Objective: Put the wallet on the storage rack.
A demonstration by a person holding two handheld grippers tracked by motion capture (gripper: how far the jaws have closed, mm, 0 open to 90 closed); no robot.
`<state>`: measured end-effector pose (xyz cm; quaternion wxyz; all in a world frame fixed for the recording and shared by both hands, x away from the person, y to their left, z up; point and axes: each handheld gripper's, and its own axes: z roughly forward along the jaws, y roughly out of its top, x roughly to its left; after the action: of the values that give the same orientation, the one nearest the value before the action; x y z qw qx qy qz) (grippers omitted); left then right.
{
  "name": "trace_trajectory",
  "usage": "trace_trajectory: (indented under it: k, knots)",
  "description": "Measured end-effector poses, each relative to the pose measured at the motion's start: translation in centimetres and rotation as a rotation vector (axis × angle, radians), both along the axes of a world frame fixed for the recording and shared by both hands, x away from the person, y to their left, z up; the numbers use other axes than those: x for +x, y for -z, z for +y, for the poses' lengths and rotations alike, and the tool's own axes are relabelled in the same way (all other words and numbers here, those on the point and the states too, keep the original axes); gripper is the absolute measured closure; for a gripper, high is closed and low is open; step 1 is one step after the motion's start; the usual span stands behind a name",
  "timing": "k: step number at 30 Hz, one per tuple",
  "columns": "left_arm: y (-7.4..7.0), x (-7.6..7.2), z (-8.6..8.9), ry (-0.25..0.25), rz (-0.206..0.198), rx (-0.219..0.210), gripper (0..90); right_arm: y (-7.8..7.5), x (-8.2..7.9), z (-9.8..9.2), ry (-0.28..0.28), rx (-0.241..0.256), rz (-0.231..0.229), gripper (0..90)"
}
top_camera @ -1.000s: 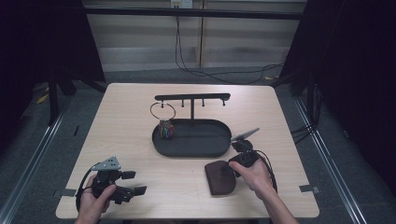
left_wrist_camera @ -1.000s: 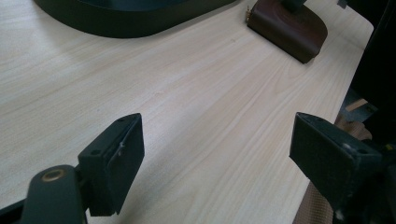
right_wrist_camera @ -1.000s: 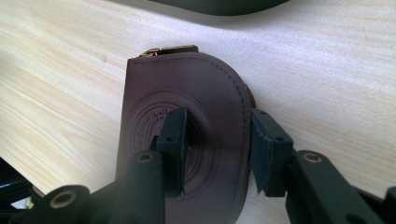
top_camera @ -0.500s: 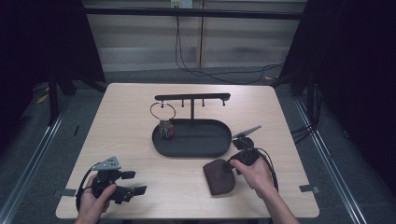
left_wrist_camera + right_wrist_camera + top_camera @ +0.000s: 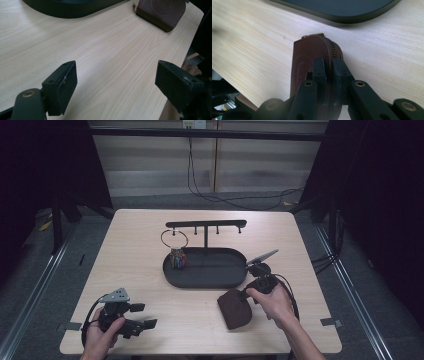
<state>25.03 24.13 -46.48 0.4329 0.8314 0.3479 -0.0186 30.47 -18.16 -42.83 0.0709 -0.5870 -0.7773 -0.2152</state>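
Bright tabletop, dark surround, blurred foreground.

Right gripper (image 5: 328,72) jaws cover the near edge of the brown pouch (image 5: 312,65) in the right gripper view, so the zipper pull can't be made out; the pouch's bottom is cut off by the frame. In the left gripper view the black tray (image 5: 67,7) is clipped by the top edge, as is the far side of the pouch. In the high view the colored items (image 5: 178,259) hanging from the ring are too small to identify.
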Motion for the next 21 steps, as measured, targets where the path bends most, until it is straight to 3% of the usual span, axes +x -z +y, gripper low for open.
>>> trace_trajectory:
  k: [10,21]
  knots:
    - [0.0,0.0,0.0,0.001,-0.002,-0.002,17.9,-0.9,0.1,0.3,-0.029,-0.062,0.003,81.6]
    - [-0.1,0.0,0.1,0.002,-0.002,-0.008,16.6,-2.1,0.4,0.4,-0.047,-0.098,0.017,83.8]
